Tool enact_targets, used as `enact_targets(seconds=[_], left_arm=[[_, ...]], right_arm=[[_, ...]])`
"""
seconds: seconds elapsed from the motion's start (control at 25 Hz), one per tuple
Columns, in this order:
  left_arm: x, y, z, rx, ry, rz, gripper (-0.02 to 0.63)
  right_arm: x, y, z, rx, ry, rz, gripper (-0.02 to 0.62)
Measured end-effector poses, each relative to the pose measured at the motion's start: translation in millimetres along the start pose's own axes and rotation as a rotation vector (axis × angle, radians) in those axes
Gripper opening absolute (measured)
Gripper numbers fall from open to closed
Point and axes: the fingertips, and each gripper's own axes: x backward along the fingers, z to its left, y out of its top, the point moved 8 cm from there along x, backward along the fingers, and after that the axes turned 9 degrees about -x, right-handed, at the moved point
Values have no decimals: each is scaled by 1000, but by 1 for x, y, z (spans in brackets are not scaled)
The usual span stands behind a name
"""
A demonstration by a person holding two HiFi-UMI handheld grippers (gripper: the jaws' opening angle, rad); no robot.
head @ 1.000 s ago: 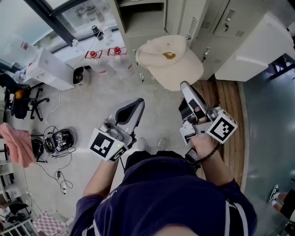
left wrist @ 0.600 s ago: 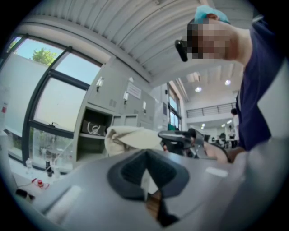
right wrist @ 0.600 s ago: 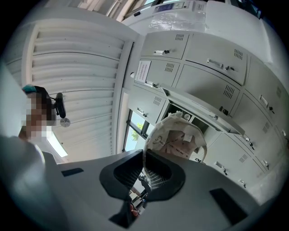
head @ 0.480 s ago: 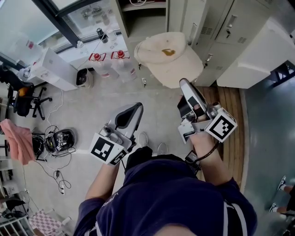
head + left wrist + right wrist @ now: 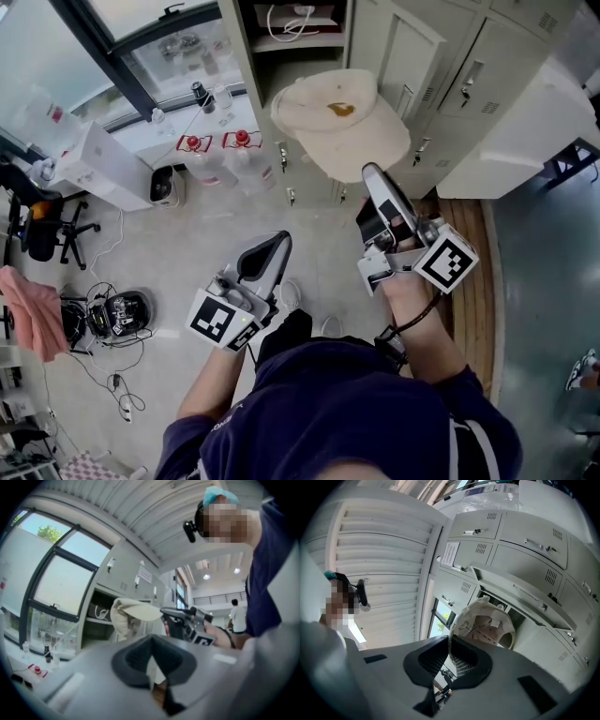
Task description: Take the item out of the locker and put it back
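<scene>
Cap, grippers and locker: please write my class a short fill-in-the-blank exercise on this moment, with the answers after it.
1. The gripper that grips the cap is the person's ____ one.
2. The left gripper has its jaws ____, with nothing between them.
3. On the shelf of the open locker lies a white ____.
Answers: right; shut; cable.

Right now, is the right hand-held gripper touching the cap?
Touching. In the right gripper view, the right hand-held gripper has its jaws clamped on the brim of the cap.
</scene>
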Motion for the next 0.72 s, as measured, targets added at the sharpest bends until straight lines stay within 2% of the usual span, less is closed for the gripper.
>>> enact_targets(seconds=[0.72], left_arm=[[-21, -11, 169, 7, -90, -15, 2]], right_arm=[[-157, 14, -56, 78, -41, -121, 22]])
